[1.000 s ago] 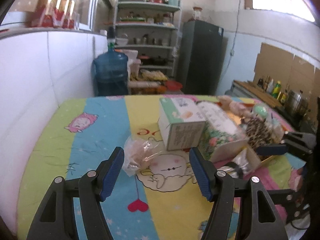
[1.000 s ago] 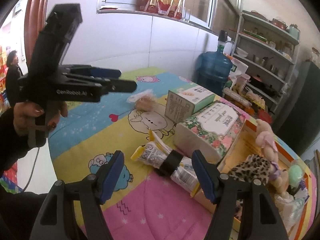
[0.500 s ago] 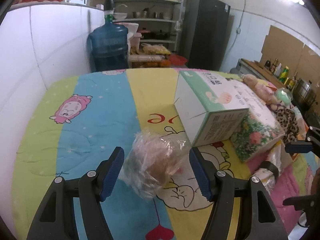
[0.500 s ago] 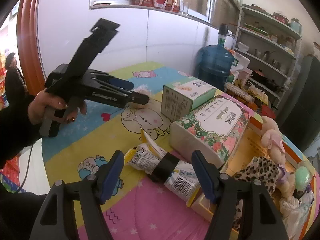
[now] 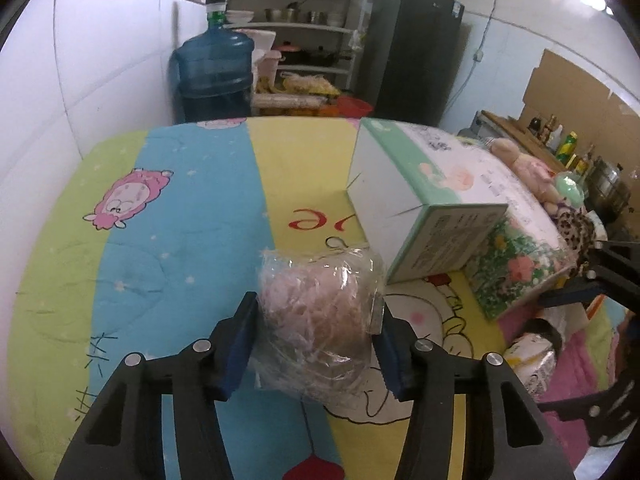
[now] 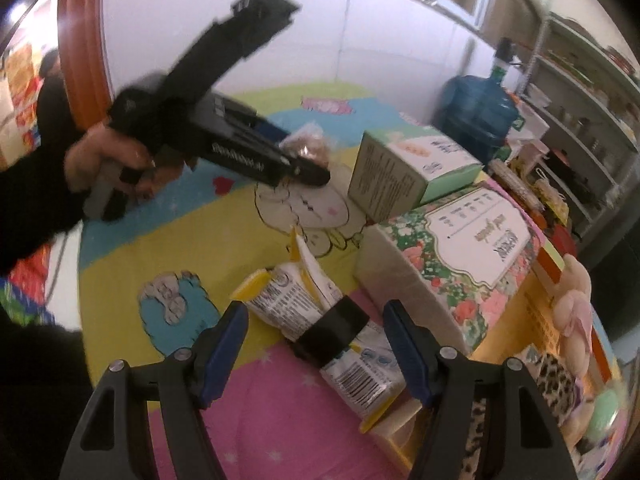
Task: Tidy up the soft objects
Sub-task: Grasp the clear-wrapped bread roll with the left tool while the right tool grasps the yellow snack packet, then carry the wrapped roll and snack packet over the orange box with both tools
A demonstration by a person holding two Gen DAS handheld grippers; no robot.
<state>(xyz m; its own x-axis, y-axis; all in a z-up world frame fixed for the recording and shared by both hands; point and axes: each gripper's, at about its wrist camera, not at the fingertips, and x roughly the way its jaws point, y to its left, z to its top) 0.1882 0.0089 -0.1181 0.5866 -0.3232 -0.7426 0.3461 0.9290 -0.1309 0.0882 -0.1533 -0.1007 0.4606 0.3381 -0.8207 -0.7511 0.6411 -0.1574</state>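
A pinkish soft object in a clear plastic bag lies on the cartoon quilt. My left gripper is open with a finger on each side of the bag, close to or touching it. In the right wrist view the left gripper reaches the same bag. My right gripper is open and empty, hovering over a white and yellow pouch with a black band.
A white and green box and a floral box stand right of the bag. Plush toys lie in a yellow tray at far right. A blue water jug, shelves and a dark fridge stand behind the table.
My left gripper has moved forward and down until its fingers flank the bagged object. The right gripper has lowered slightly toward the pouch.
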